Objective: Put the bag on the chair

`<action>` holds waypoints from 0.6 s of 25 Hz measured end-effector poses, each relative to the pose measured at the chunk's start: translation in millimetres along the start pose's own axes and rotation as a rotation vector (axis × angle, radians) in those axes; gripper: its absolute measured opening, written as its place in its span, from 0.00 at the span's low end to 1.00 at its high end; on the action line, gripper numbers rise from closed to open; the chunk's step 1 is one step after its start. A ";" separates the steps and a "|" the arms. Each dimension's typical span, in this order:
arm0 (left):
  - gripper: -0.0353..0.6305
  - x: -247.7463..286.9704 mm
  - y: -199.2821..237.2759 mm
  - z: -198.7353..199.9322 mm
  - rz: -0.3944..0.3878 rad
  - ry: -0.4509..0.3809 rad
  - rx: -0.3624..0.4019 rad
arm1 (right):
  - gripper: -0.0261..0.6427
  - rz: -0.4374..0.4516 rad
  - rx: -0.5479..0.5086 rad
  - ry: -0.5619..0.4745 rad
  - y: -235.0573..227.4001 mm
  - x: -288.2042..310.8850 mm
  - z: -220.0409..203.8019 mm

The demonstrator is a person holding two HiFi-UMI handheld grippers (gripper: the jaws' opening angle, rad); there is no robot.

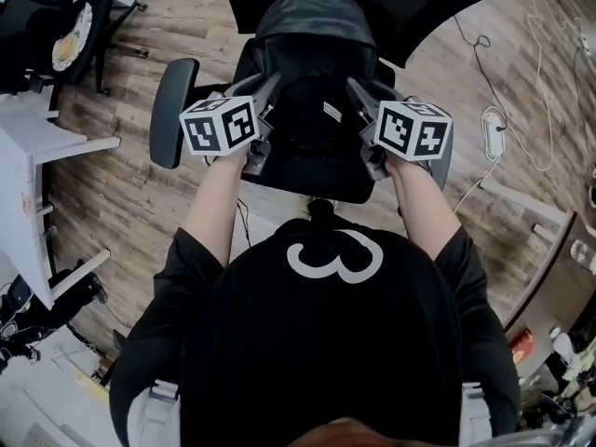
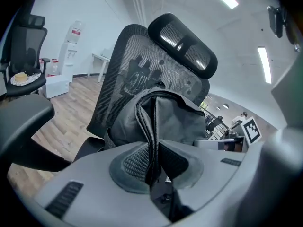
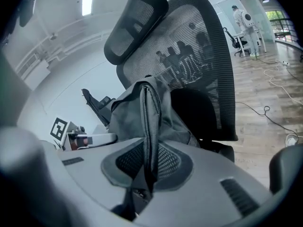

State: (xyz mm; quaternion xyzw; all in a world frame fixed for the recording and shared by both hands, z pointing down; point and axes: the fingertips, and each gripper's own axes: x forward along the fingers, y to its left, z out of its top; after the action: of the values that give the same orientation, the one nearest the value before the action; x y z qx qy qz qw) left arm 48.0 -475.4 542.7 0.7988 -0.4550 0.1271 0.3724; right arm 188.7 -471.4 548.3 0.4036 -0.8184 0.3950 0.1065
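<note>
A dark grey bag [image 1: 312, 91] rests on the seat of a black mesh office chair [image 1: 307, 180], leaning toward its backrest. Both grippers pinch it from opposite sides. My left gripper [image 1: 265, 96] is shut on a folded edge of the bag [image 2: 163, 119]; its textured pads [image 2: 135, 162] squeeze the fabric. On the other side my right gripper [image 1: 358, 96] is shut on the bag's zipped edge [image 3: 149, 112], which runs down between its pads [image 3: 165, 160]. The chair's backrest [image 2: 137, 74] and headrest [image 3: 135, 25] rise behind the bag.
The chair's armrests [image 1: 172, 110] flank the seat. A second black chair [image 1: 56, 35] holding a plate stands at the far left beside a white desk [image 1: 37, 175]. Cables and a power strip [image 1: 494, 128] lie on the wood floor to the right.
</note>
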 end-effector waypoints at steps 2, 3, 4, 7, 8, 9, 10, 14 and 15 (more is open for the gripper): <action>0.15 1.2 2.5 -2.2 -0.008 0.002 -0.006 | 0.12 0.014 0.011 -0.003 -0.3 1.7 -0.5; 0.15 1.9 2.9 -2.9 -0.014 0.006 -0.002 | 0.12 0.014 0.011 -0.007 -1.0 2.5 -0.6; 0.15 2.9 2.9 -4.0 -0.020 0.010 0.002 | 0.12 0.012 0.008 -0.011 -1.7 3.1 -1.1; 0.15 5.6 3.6 -5.2 -0.041 0.007 -0.004 | 0.12 0.002 -0.005 -0.017 -2.6 4.9 -1.9; 0.15 5.9 4.2 -4.3 -0.048 -0.001 -0.018 | 0.12 -0.001 -0.004 -0.018 -2.5 5.2 -1.7; 0.15 6.0 5.1 -3.8 -0.053 -0.006 -0.032 | 0.12 -0.003 0.000 -0.018 -2.5 5.1 -1.8; 0.15 6.0 6.1 -4.3 -0.054 -0.007 -0.041 | 0.12 -0.005 0.003 -0.017 -2.5 4.9 -2.4; 0.15 7.3 6.5 -8.4 -0.040 0.010 -0.026 | 0.14 -0.039 -0.033 -0.006 -2.8 2.5 -5.8; 0.15 7.8 5.3 -8.0 -0.037 0.012 -0.021 | 0.15 -0.050 -0.036 -0.008 -3.6 1.0 -6.1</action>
State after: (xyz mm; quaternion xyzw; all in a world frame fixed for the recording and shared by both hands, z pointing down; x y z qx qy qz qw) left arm 49.0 -476.3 554.9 0.8024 -0.4393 0.1203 0.3857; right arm 189.9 -468.8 554.9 0.4233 -0.8155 0.3760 0.1203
